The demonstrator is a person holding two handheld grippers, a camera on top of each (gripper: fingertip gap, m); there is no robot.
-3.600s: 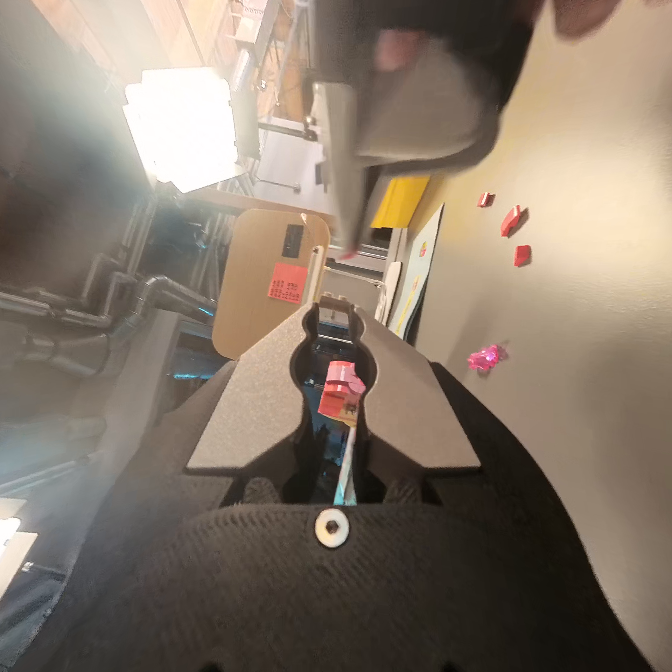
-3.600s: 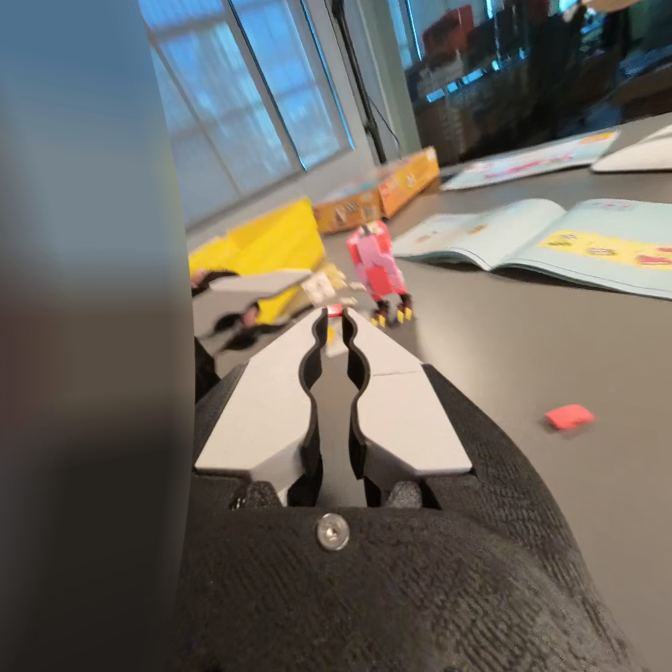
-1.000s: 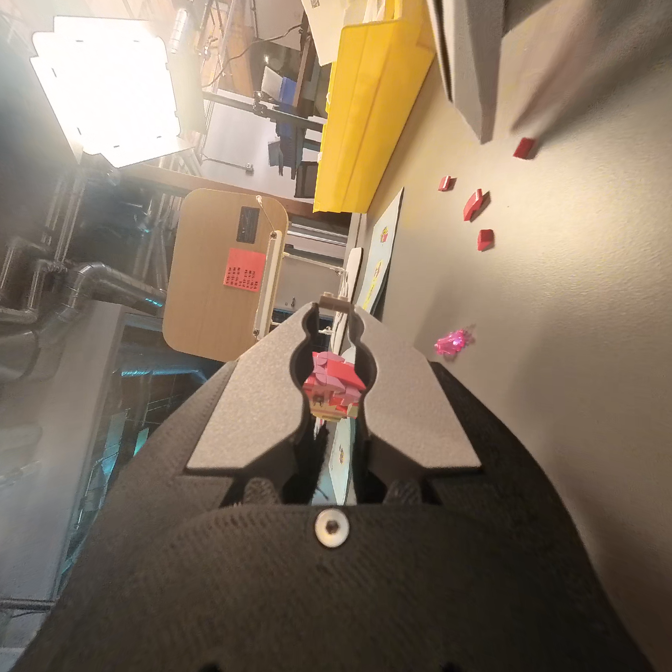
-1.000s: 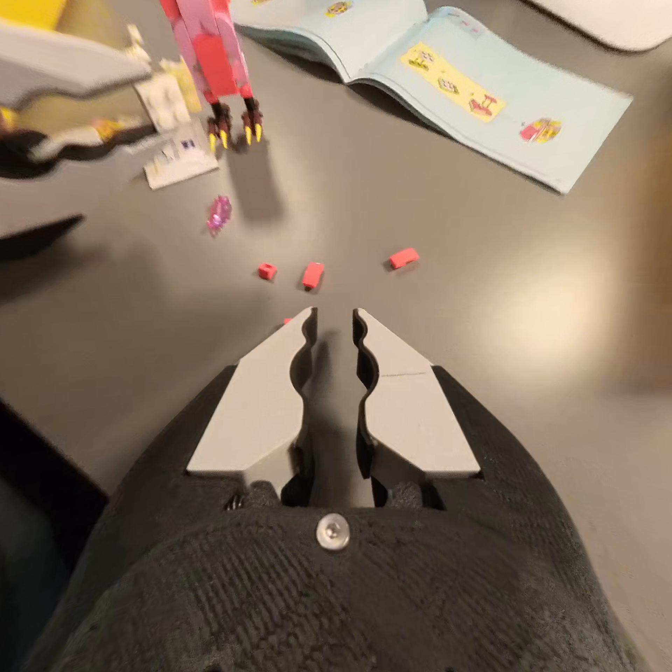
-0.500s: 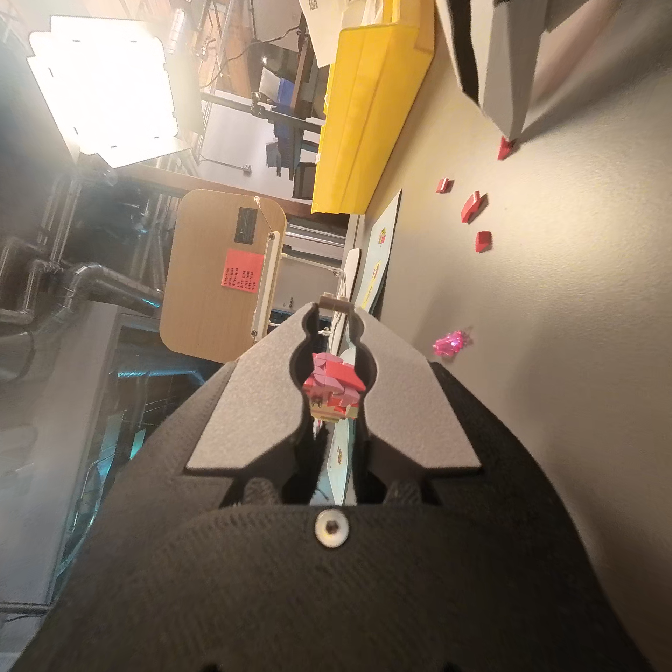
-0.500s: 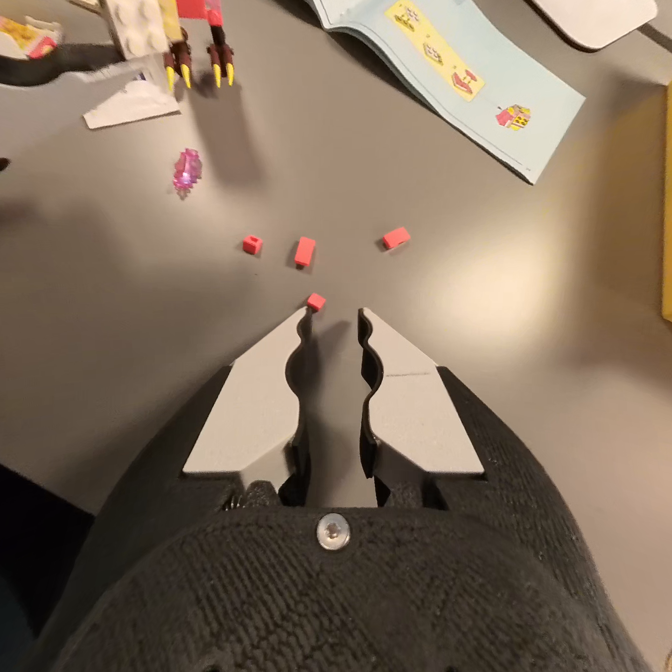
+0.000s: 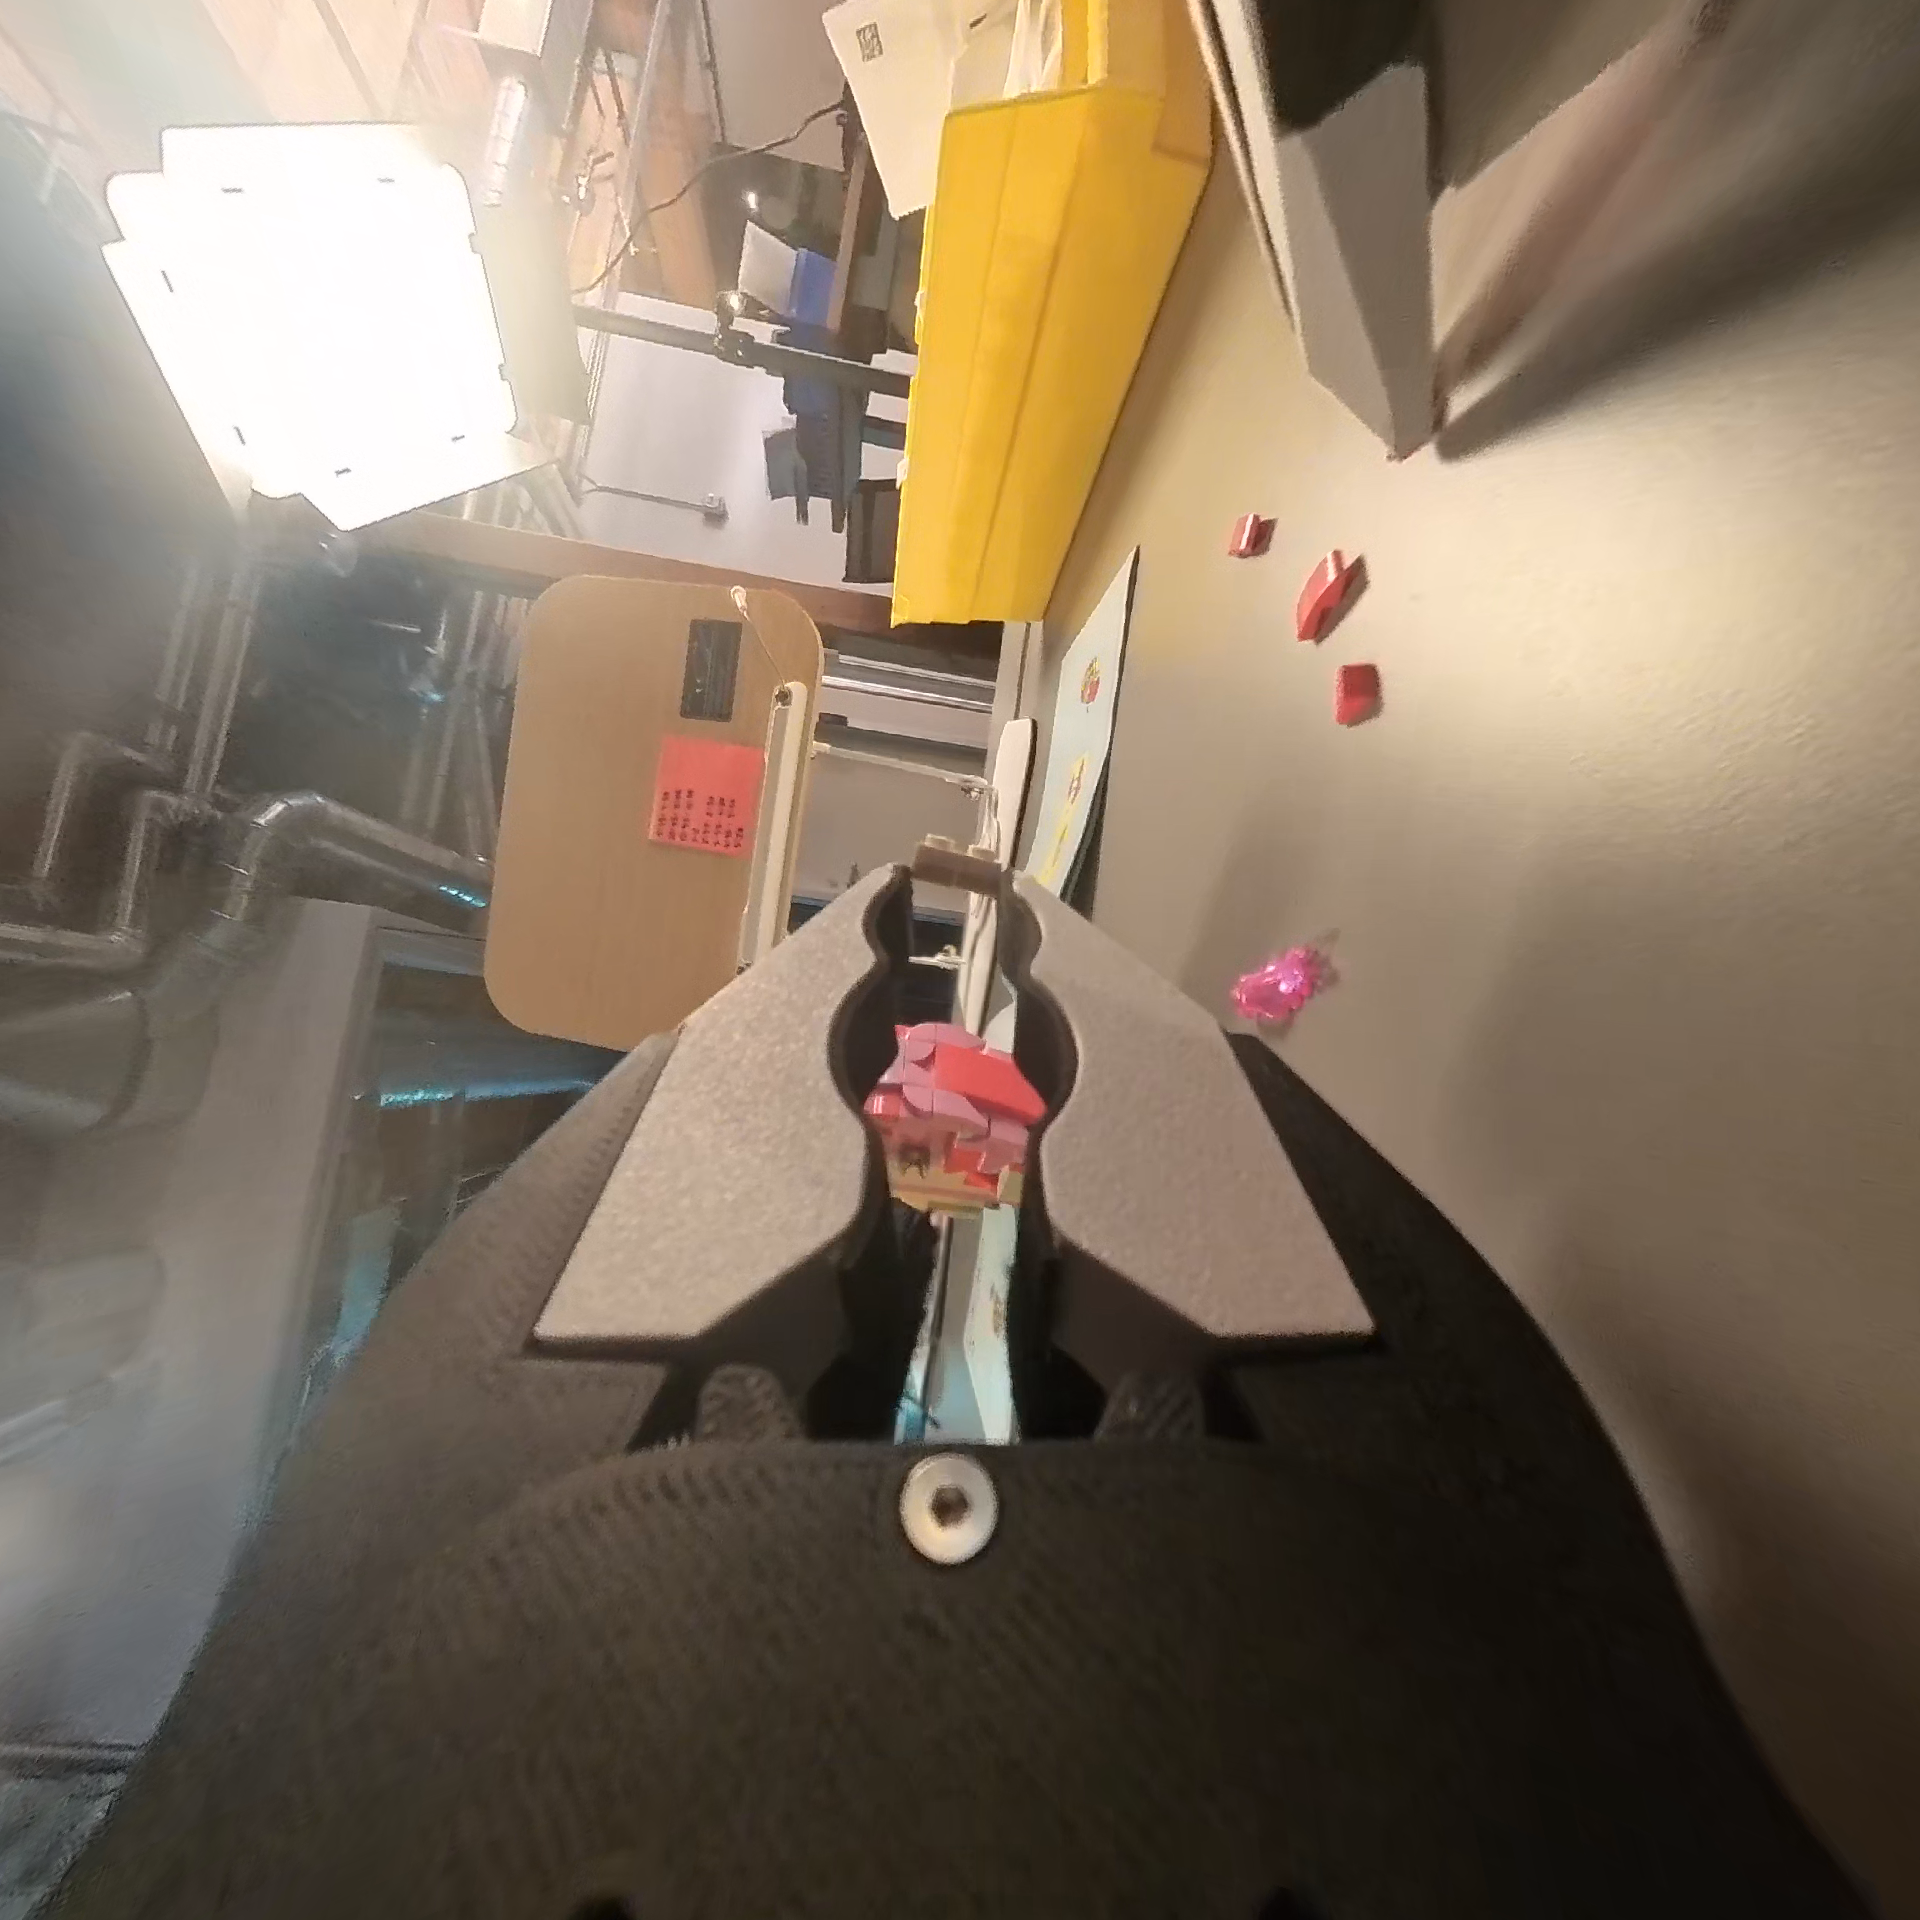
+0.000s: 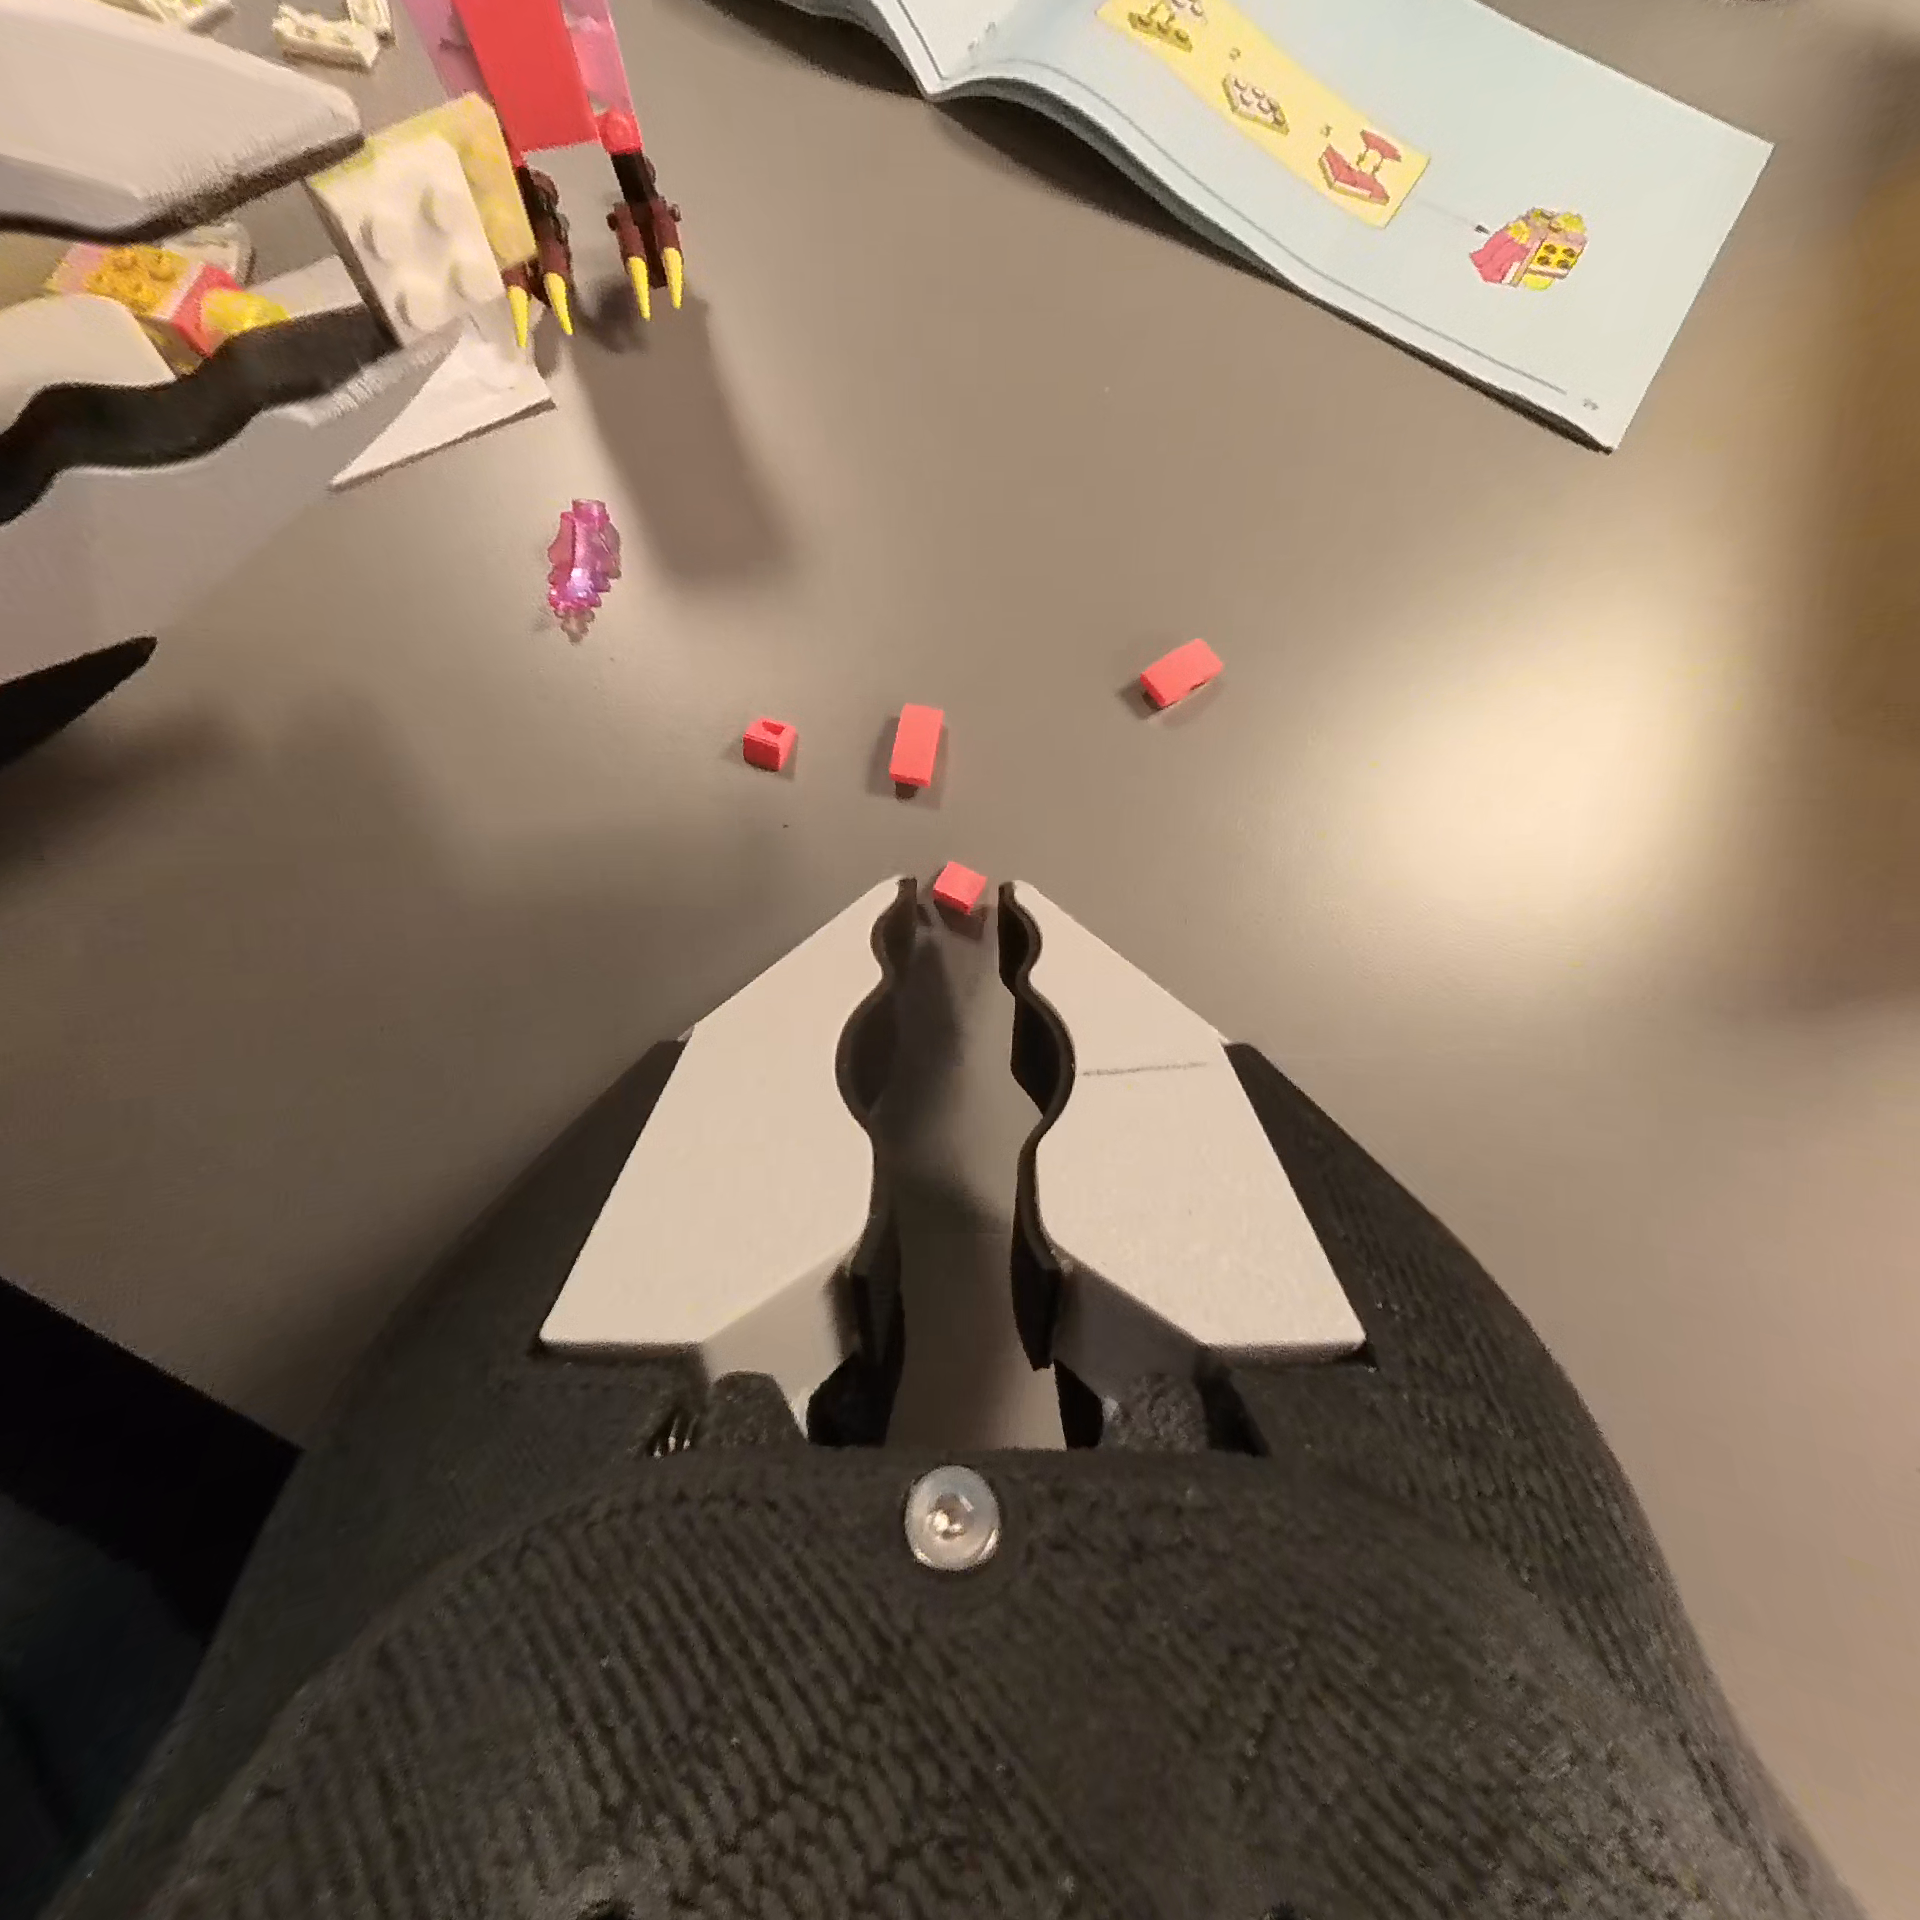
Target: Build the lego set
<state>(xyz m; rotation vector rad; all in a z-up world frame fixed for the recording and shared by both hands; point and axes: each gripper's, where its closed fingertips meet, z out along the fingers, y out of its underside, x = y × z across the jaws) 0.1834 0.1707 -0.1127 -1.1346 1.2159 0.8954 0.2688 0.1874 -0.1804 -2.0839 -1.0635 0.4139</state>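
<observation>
Right now the one container in sight is the yellow bin [image 7: 1039, 312] standing on the far part of the grey desk [image 8: 1351, 935], and what lies inside it cannot be made out from here. Over to the left hand-held gripper [image 7: 956, 878]: it is clenched on a pink-and-red brick model [image 7: 956, 1112], tips pinching a brown plate [image 7: 951, 868] of that model, and in the other view the model's clawed feet [image 8: 597, 260] hang above the desk. The right hand-held gripper [image 8: 956, 888] sits low over the desk with its jaws apart, a small red brick [image 8: 958, 886] lying between the fingertips with a gap at each side, nothing gripped. Just beyond lie three more red pieces: a tiny cube [image 8: 770, 744], an oblong [image 8: 916, 756] and a sloped one [image 8: 1180, 671]. A clear pink crystal piece [image 8: 584, 561] rests off to the left, and an open instruction booklet [image 8: 1351, 187] spreads across the far right.
</observation>
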